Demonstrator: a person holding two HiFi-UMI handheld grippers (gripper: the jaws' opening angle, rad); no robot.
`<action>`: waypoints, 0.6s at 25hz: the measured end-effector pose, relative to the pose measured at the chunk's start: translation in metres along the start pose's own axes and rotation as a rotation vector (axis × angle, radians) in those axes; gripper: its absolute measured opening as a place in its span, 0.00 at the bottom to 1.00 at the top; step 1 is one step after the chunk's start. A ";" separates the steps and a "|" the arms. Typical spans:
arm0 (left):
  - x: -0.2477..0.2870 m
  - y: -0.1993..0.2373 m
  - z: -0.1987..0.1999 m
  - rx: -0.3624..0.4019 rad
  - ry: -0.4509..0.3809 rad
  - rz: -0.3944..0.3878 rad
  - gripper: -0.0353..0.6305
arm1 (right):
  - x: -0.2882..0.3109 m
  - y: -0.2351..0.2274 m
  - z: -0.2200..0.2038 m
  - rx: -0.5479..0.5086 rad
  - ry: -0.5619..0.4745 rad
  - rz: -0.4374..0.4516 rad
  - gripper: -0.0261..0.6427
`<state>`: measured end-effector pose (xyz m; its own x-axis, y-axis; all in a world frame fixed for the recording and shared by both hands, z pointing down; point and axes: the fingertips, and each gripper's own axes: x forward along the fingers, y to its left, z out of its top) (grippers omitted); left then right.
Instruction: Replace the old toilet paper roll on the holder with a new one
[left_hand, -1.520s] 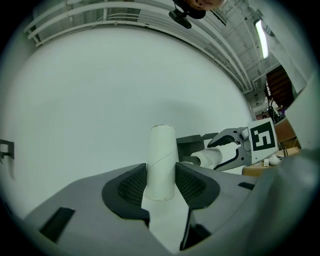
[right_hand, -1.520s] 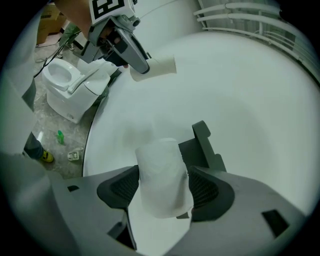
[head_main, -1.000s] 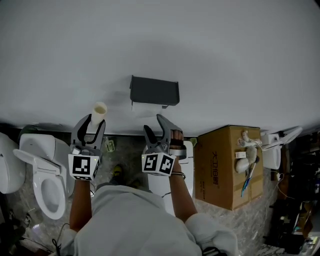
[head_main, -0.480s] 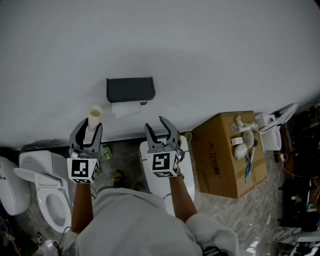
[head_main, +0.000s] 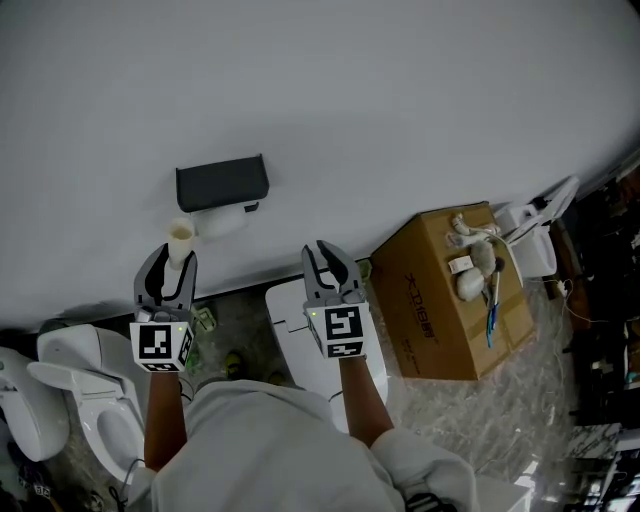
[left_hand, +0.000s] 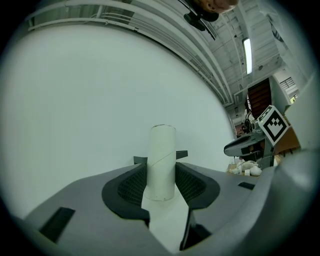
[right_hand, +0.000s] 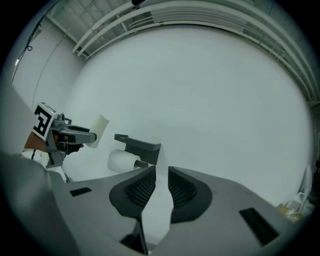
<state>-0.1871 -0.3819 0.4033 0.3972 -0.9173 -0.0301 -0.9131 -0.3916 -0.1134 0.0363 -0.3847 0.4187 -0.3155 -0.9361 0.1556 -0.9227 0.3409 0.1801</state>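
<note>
A dark grey holder (head_main: 222, 183) hangs on the white wall with a white paper roll (head_main: 222, 222) under it. My left gripper (head_main: 170, 265) is shut on an empty cardboard tube (head_main: 180, 243), which stands upright between the pads (left_hand: 161, 162), just left of and below the holder. My right gripper (head_main: 333, 270) is off to the holder's right and below it. Its jaws are closing to a narrow gap with nothing between them (right_hand: 161, 187). In the right gripper view the holder (right_hand: 139, 145), the roll (right_hand: 122, 161) and the tube (right_hand: 100, 125) lie at the left.
A toilet (head_main: 90, 390) stands at the lower left and a white lidded unit (head_main: 300, 345) below the right gripper. A cardboard box (head_main: 440, 310) with small items on top sits to the right. Cluttered gear lines the far right edge.
The right gripper has rolled upright and its jaws have narrowed from wide open. Both grippers have shifted; the holder now sits farther left in the head view. The left gripper still holds the tube.
</note>
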 end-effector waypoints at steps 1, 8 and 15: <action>0.000 -0.002 0.002 0.001 -0.003 0.000 0.35 | -0.004 -0.004 0.000 0.019 -0.006 -0.005 0.16; 0.002 -0.012 0.011 0.012 -0.017 0.006 0.35 | -0.017 -0.024 -0.003 0.100 -0.024 -0.021 0.06; -0.006 -0.006 0.016 0.012 -0.027 0.045 0.35 | -0.019 -0.027 -0.007 0.156 -0.028 -0.008 0.05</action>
<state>-0.1828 -0.3726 0.3882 0.3583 -0.9315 -0.0621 -0.9290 -0.3492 -0.1230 0.0685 -0.3757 0.4176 -0.3122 -0.9415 0.1269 -0.9477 0.3181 0.0281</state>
